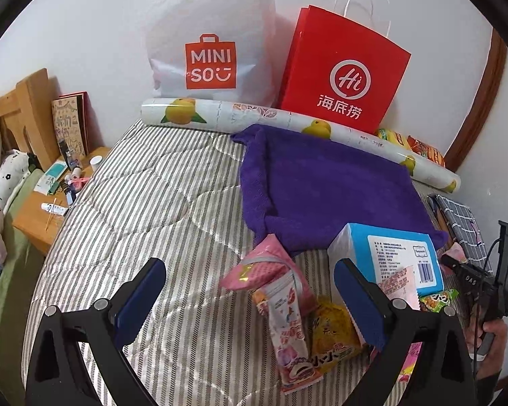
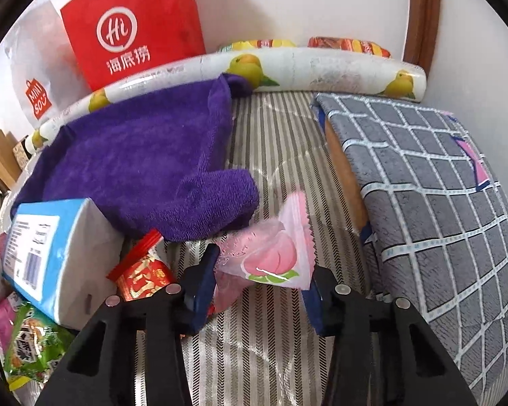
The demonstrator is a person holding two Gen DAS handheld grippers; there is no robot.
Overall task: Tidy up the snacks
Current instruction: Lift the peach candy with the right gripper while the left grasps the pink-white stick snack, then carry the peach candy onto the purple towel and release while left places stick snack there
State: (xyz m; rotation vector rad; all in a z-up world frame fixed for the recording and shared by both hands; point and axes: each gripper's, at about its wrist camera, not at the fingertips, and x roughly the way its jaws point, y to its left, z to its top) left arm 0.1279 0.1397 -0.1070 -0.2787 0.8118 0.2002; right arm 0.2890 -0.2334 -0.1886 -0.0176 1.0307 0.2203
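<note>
My left gripper [image 1: 250, 297] is open and empty above the striped bed cover. Between its fingers lie a pink wafer pack [image 1: 260, 267], a long pink snack pack [image 1: 288, 331] and a yellow snack pack [image 1: 335, 338]. My right gripper [image 2: 260, 284] is shut on a pink peach snack packet [image 2: 277, 253] and holds it above the bed. A purple towel [image 2: 135, 155] lies spread behind; it also shows in the left wrist view [image 1: 325, 186]. A red packet [image 2: 142, 274] and a green packet [image 2: 30, 341] lie at the left.
A blue and white tissue pack [image 1: 389, 257] sits beside the snacks. A white Miniso bag [image 1: 213, 40], a red paper bag [image 1: 345, 71] and a lemon-print roll [image 1: 288, 121] line the wall. A grey checked pillow [image 2: 433, 196] lies right. A wooden nightstand [image 1: 40, 216] stands left.
</note>
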